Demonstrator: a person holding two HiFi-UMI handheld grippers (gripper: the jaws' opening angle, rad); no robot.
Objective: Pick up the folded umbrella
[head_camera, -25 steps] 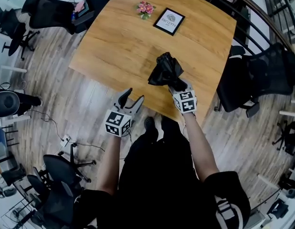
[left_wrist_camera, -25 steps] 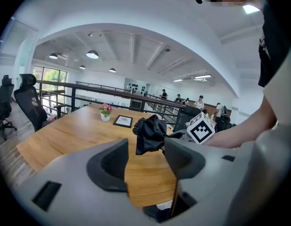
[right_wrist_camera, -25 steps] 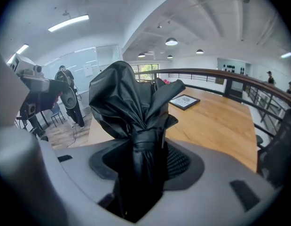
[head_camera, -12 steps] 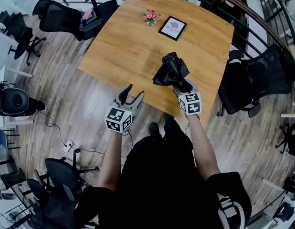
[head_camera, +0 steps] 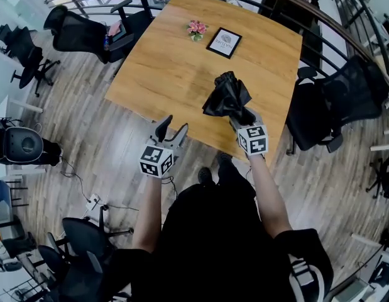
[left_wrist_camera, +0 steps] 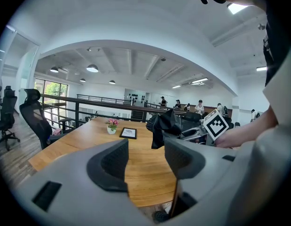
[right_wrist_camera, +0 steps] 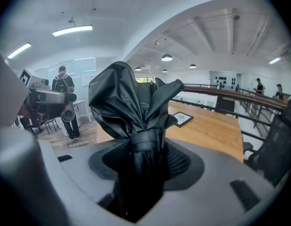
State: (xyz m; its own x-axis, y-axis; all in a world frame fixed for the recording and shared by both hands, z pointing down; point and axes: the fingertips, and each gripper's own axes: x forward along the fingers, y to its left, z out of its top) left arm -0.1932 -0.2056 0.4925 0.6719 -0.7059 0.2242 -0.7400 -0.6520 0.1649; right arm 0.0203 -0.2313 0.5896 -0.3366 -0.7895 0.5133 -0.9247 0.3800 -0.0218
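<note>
The folded black umbrella [head_camera: 227,96] hangs in the air over the near right part of the wooden table [head_camera: 175,61], clear of the top. My right gripper [head_camera: 241,118] is shut on its strapped lower end; in the right gripper view the umbrella [right_wrist_camera: 136,121] fills the gap between the pads, its loose cloth bunched above. My left gripper [head_camera: 171,129] is held off the table's near edge, open, nothing between its fingers. In the left gripper view the umbrella [left_wrist_camera: 163,126] shows to the right beyond my left gripper [left_wrist_camera: 145,161].
A framed card [head_camera: 224,43] and a small pot of pink flowers [head_camera: 196,29] stand at the table's far side. Black office chairs [head_camera: 342,99] stand to the right and far left [head_camera: 81,30]. A railing [head_camera: 320,11] curves behind the table.
My right gripper has lifted the umbrella up off the table. The left gripper has risen a little at the table's near edge, still open.
</note>
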